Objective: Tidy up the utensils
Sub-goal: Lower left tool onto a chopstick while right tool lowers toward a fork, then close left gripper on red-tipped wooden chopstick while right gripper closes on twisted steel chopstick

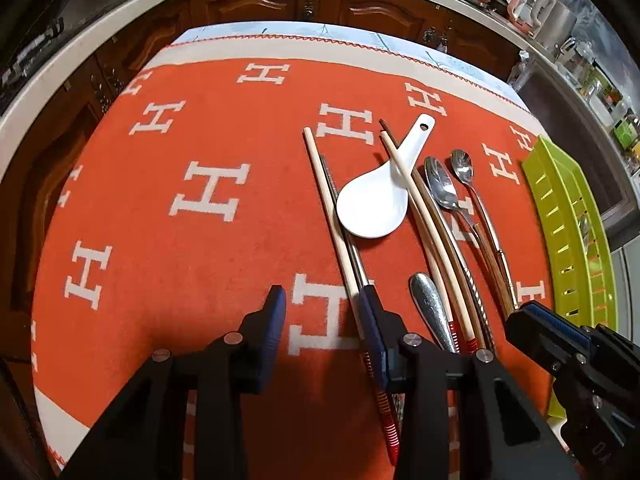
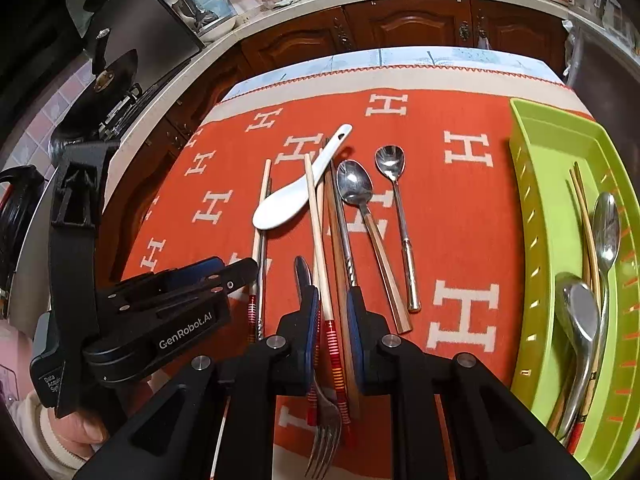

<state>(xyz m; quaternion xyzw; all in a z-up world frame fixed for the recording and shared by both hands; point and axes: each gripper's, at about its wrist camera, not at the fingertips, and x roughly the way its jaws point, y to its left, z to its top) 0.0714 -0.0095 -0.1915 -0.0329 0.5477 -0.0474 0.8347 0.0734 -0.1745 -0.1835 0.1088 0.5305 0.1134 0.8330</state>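
**Spoons and sticks on the orange cloth, some already in the green tray**

A big orange cloth with white H letters (image 1: 208,196) covers the table. Many things for eating lie on it in a row.

The left gripper (image 1: 322,298) has black arms and blue pads. Its two fingers are spread wide apart and hold nothing. It hangs just over the cloth. Its right finger is right above a long pale wooden chopstick with a red striped end (image 1: 328,216), with a thin metal chopstick (image 1: 352,248) beside it.

The right gripper (image 2: 333,300) sits over the middle of the row. Its fingers are partly apart, with a gap between them. A pale chopstick with red and orange stripes (image 2: 318,240) and a brown wooden stick (image 2: 338,248) run through that gap. I cannot tell if the pads touch them. A silver metal fork (image 2: 324,432) lies under this gripper, its prongs pointing at the camera.

A white china soup spoon (image 1: 374,200) lies near the middle, and one chopstick crosses over its handle. To its right are two shiny metal spoons (image 2: 354,188) (image 2: 390,162), side by side.

A lime green plastic tray with slots (image 2: 536,200) sits at the right edge of the cloth. Inside it lie two silver spoons (image 2: 606,232) (image 2: 580,320) and some gold-coloured chopsticks (image 2: 582,204).
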